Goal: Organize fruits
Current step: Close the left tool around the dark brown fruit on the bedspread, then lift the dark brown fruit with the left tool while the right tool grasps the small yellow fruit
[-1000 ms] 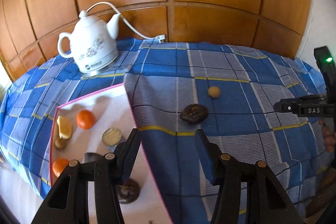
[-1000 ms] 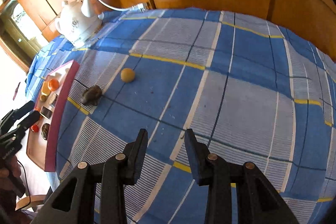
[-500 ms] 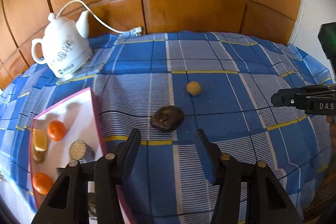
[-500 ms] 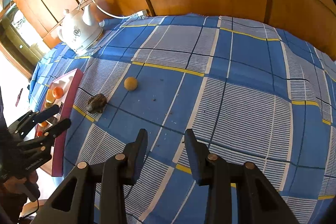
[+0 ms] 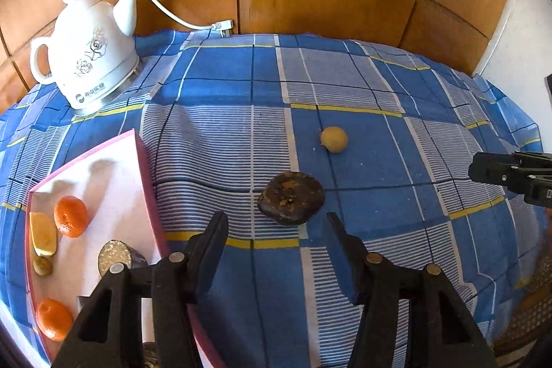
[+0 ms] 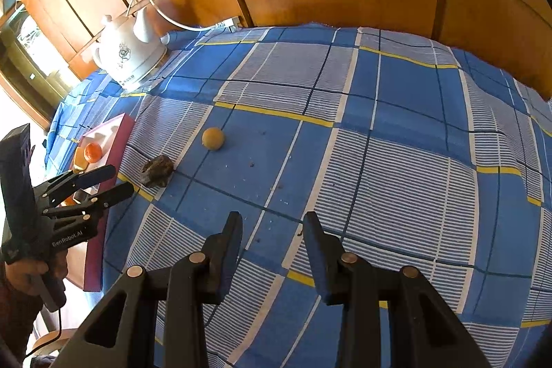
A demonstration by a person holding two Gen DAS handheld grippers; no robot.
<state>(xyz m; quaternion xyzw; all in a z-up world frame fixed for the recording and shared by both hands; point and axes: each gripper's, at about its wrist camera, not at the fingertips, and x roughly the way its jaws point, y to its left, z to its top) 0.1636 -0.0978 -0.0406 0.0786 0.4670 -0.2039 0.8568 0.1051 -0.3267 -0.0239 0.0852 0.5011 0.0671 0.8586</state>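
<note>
A dark brown wrinkled fruit [image 5: 291,198] lies on the blue checked cloth, just ahead of my open, empty left gripper [image 5: 276,223]. A small round yellow fruit [image 5: 333,139] lies a little beyond it to the right. A white tray with a pink rim [image 5: 146,175] at the left holds two oranges [image 5: 70,216], a yellow wedge [image 5: 42,233] and other fruits. In the right wrist view the dark fruit [image 6: 157,170] and yellow fruit [image 6: 213,138] lie far left of my open, empty right gripper [image 6: 270,223], and the left gripper [image 6: 114,180] hovers near the tray [image 6: 119,133].
A white ceramic kettle [image 5: 88,57] with a white cord [image 5: 165,12] stands at the back left against the wooden wall panels. The right gripper's tip [image 5: 510,171] shows at the right edge of the left wrist view. The cloth drops off at the table's right edge.
My left gripper has swung right from over the tray and moved toward the dark fruit, which now sits centred just ahead of the fingers. The right gripper has shifted only slightly.
</note>
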